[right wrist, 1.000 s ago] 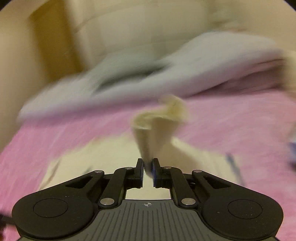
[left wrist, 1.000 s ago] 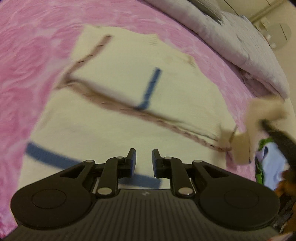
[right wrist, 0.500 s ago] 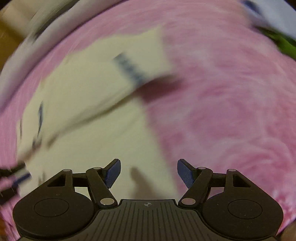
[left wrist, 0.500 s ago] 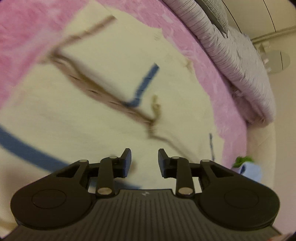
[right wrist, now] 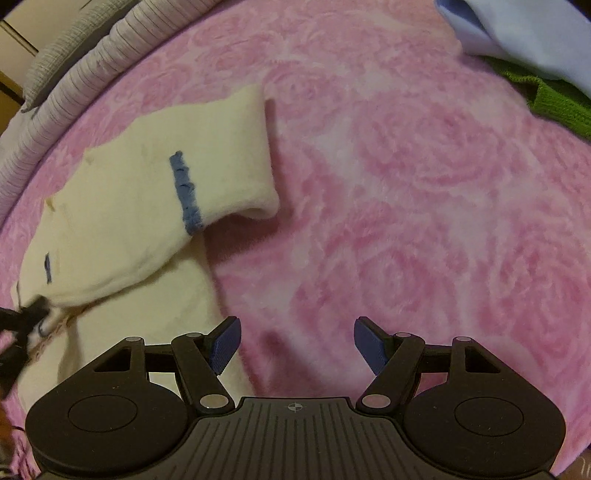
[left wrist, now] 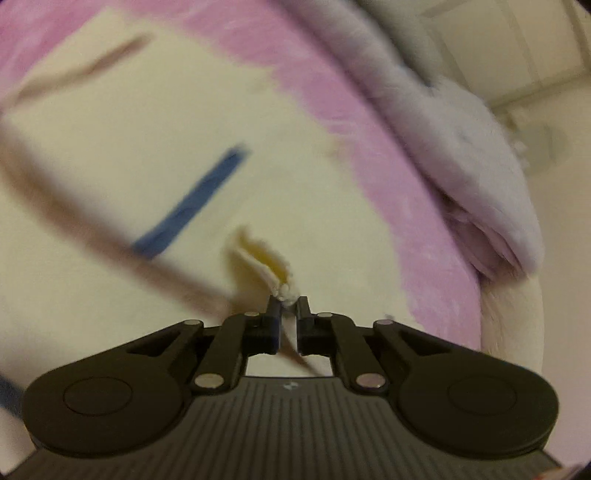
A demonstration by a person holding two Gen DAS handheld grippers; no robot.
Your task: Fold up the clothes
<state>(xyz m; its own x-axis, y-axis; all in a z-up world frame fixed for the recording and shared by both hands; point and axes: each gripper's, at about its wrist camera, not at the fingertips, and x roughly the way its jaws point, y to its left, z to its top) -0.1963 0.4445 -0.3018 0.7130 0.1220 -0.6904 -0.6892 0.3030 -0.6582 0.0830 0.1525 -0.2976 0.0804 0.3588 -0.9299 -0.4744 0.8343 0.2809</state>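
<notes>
Closest in, the left hand-held gripper (left wrist: 288, 301) is clenched on a pinched-up edge of the cream sweater (left wrist: 110, 288), a small tuft of the knit poking out just past its black fingertips. Beyond that pinch the sweater spreads flat across the pink bedspread (left wrist: 424, 236), with a blue stripe (left wrist: 192, 206) ahead and to the left of the tips and a brown trim line (left wrist: 74, 218) running slantwise from far left toward the grip. Farther off, up and to the right, a grey ribbed blanket (left wrist: 461, 147) lies bunched along the edge of the bed. The right hand-held gripper (right wrist: 297, 343) is released, its blue pads (right wrist: 225, 345) spread wide with only pink bedspread between them; the left pad sits just over the sweater's near edge. Ahead and to its left, the folded sleeve (right wrist: 207, 158) lies across the sweater body, ending in a rounded cuff. Far ahead to the right are a green cloth (right wrist: 554, 99) and a pale blue garment (right wrist: 524, 33).
</notes>
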